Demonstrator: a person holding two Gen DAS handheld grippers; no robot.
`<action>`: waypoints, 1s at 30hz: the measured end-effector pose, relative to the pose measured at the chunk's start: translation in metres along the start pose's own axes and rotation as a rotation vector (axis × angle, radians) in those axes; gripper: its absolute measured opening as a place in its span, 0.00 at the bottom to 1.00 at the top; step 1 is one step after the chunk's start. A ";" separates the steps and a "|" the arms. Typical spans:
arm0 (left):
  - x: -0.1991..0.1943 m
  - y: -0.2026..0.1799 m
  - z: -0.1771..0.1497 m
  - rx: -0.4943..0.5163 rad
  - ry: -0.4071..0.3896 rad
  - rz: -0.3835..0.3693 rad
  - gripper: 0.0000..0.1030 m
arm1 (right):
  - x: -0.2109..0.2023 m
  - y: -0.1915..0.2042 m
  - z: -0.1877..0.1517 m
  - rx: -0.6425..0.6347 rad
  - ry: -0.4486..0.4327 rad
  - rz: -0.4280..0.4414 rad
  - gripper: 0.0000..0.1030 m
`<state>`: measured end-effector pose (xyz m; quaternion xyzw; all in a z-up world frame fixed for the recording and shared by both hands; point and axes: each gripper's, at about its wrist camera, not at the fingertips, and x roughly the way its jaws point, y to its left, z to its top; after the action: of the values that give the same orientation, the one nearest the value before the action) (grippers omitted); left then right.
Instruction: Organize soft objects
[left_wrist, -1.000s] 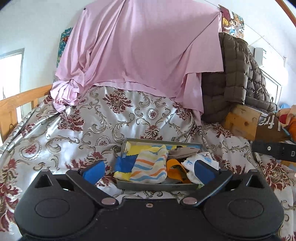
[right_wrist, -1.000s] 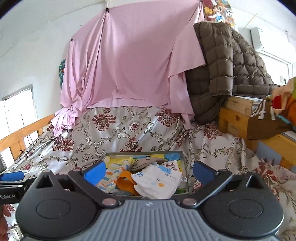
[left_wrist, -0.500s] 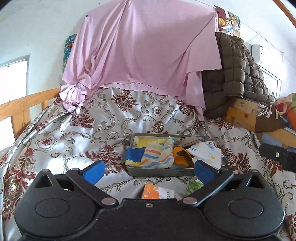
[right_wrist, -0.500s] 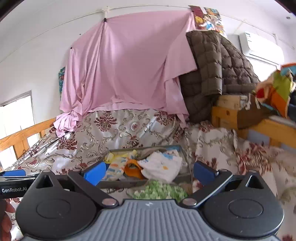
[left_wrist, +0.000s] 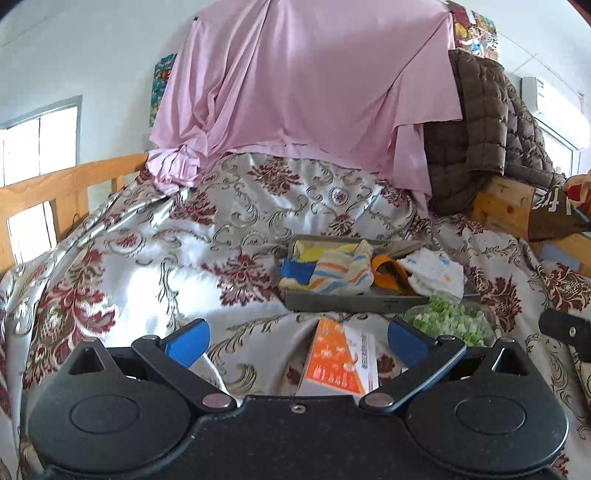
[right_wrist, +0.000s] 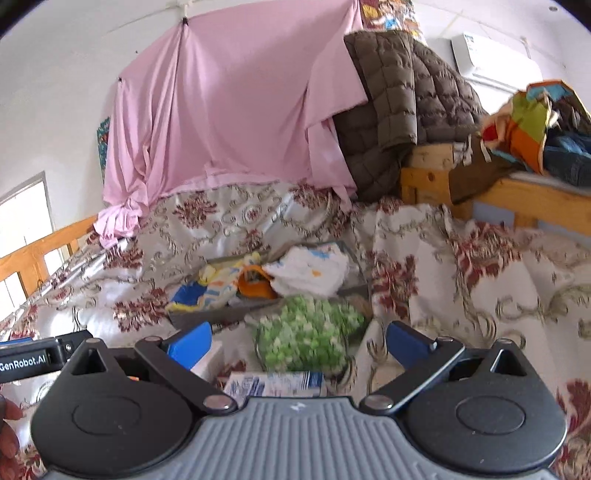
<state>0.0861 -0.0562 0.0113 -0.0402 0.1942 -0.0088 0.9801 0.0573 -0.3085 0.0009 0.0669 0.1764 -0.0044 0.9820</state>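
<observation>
Both grippers hang spread and empty above the bed: the left gripper (left_wrist: 295, 338) at the bottom centre of its frame, the right gripper (right_wrist: 297, 341) likewise in its own, blue pads wide apart with nothing between them.

By size, the bed (left_wrist: 147, 258) under its flowered satin cover fills the middle of both views. On it, right of centre in the left view, sits a grey tray (left_wrist: 354, 301) already loaded with soft things: a striped cloth (left_wrist: 343, 271), a white printed cloth (left_wrist: 436, 271) at its right end, and an orange piece (left_wrist: 388, 271) between them. Just in front of the tray's near right corner lies a green fluffy item (right_wrist: 308, 334), outside the tray and blurred in the right view. An orange-and-white box (left_wrist: 340, 363) lies low in the left frame, between that gripper's pads but untouched.

My judgement: this is the pause between placements, choosing the next piece. The green item seems the likely soft candidate; the next move calls for lowering the right gripper over it and closing gently, since it probably squashes and may slip on the satin.
</observation>
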 end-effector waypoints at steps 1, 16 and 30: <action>0.000 0.001 -0.003 -0.001 0.005 0.003 0.99 | -0.001 0.001 -0.002 -0.006 0.005 -0.004 1.00; 0.000 0.004 -0.029 0.028 0.067 0.036 0.99 | 0.008 0.009 -0.020 -0.038 0.111 -0.009 1.00; 0.004 0.006 -0.034 0.041 0.088 0.062 0.99 | 0.014 0.013 -0.022 -0.073 0.153 0.010 1.00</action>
<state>0.0773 -0.0531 -0.0219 -0.0135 0.2381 0.0156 0.9710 0.0637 -0.2925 -0.0225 0.0320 0.2504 0.0120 0.9675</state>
